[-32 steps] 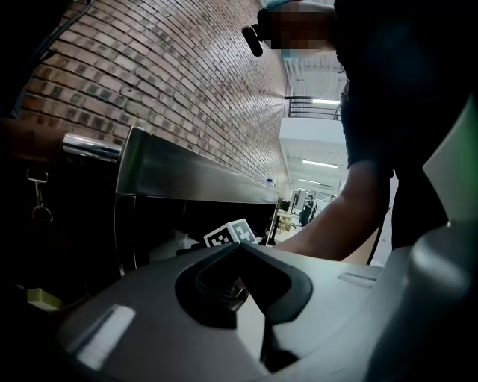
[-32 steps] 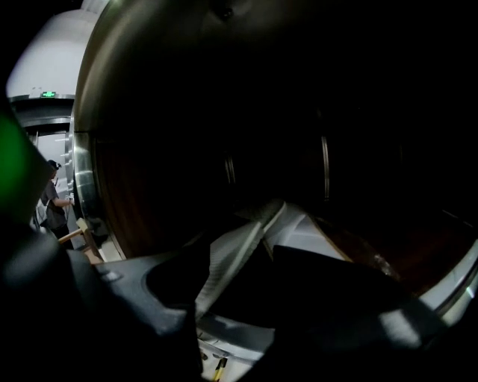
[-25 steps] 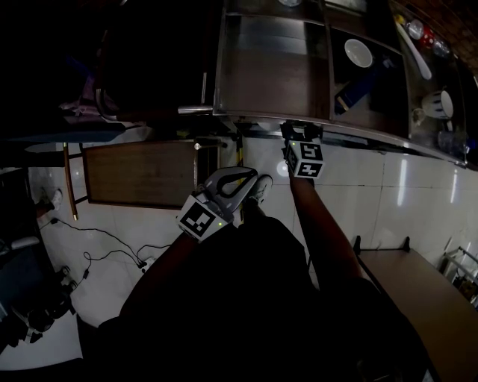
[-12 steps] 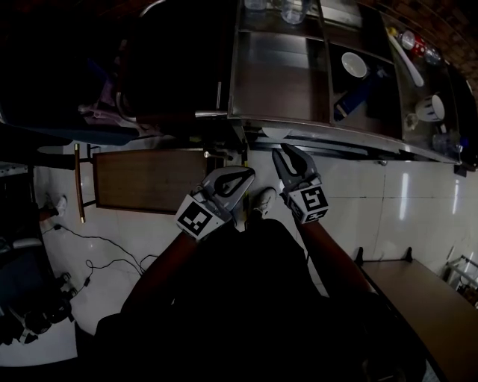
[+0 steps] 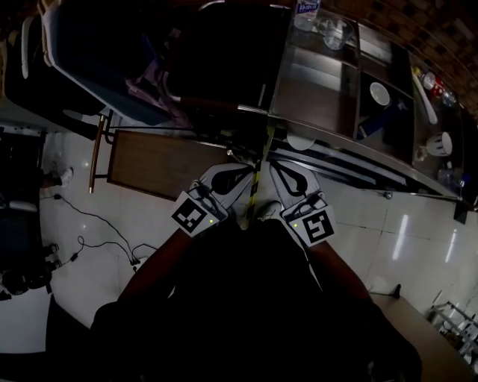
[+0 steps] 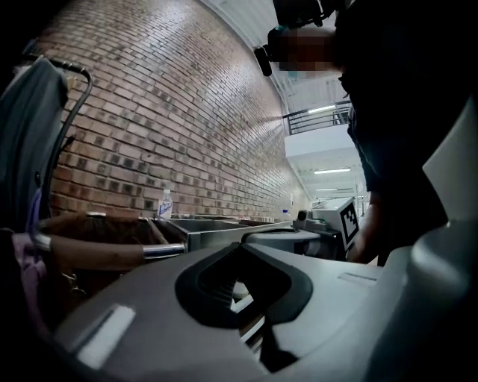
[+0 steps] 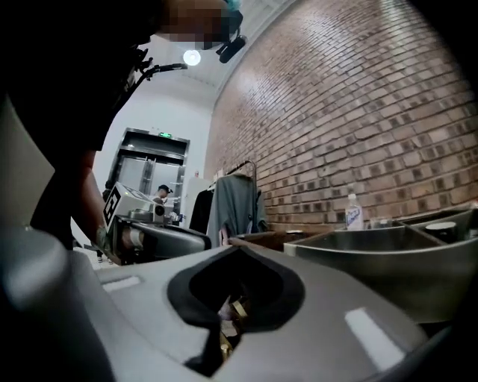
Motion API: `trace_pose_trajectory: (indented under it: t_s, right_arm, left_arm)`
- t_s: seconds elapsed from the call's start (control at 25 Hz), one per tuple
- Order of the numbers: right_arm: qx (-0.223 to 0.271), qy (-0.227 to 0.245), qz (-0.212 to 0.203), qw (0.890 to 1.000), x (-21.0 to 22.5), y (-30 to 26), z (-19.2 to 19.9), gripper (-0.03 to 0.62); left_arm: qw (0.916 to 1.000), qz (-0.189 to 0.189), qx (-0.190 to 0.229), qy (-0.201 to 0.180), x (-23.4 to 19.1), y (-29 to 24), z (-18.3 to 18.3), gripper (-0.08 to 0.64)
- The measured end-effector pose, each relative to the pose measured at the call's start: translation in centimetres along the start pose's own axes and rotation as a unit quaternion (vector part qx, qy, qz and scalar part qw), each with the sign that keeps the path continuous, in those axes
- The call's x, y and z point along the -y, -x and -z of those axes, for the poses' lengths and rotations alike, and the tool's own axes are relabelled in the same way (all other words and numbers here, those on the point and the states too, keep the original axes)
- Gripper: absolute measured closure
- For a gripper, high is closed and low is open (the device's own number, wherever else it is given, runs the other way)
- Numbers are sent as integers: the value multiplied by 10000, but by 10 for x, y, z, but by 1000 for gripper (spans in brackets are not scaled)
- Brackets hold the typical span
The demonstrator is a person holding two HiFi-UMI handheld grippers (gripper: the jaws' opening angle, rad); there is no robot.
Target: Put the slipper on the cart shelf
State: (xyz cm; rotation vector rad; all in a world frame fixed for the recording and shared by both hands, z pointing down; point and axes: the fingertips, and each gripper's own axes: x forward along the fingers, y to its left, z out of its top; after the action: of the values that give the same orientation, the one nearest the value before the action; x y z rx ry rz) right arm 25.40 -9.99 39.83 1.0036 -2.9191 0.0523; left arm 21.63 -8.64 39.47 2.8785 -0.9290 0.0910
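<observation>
"What sits nearest, at lower centre of the head view?"

"The left gripper point(image 5: 240, 174) and the right gripper point(image 5: 282, 170), side by side above the white tiled floor point(image 5: 388, 224). Both are clenched, tips meeting with nothing pinched. The right one's jaws have just been closing."

"And the slipper?"

"I cannot place it. A pale shoe point(image 5: 263, 212) shows low between the grippers, but whether that is the slipper is unclear."

"Further up?"

"Left of centre, a low brown wooden table point(image 5: 160, 164). At upper right is the stainless steel cart point(image 5: 312, 88). Its darker right-hand compartment holds a round white bowl point(image 5: 379, 93). At the far end stand a clear plastic bottle with a blue-and-white label point(image 5: 306, 7) and a clear glass jug point(image 5: 332, 31). Along the right-hand strip lie a long white spoon point(image 5: 428, 101) and a white cup point(image 5: 442, 142)."

"Upper left?"

"A dark blue tub point(image 5: 89, 52), with pink-purple cloth point(image 5: 146, 82) at its lower right edge."
</observation>
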Motion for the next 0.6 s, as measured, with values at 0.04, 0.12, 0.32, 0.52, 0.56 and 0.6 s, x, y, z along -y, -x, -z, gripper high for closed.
trace_pose_trajectory:
  t_s: [0.04,0.12,0.32,0.52,0.56,0.6]
  right_arm:
    - [-9,8,-111,9999,-6,-3,-2,592]
    - [-9,4,-301,9995,-15,-10,-4,592]
    - [37,-38,-696,9976,-38,-26,-9,592]
    - [24,-26,-849,9964,-59,-40,-11,592]
    - [-6,-53,-875,9962,-65,-43,-11,592]
    - [-29,-68,-906,9959,-71,-47,-11,592]
  left_arm:
    - [9999,-98,2,-33,-2,6,-2,560]
    - [9996,-286,3,-65,-6,16,-3,560]
    - [9973,-734,-75,-51,-14,42,-3,560]
    - [9957,-917,-39,-82,-24,65,-4,560]
    - [9955,-939,-34,-74,-27,71,-4,560]
    - [9954,-957,-28,-79,-30,77,-5,560]
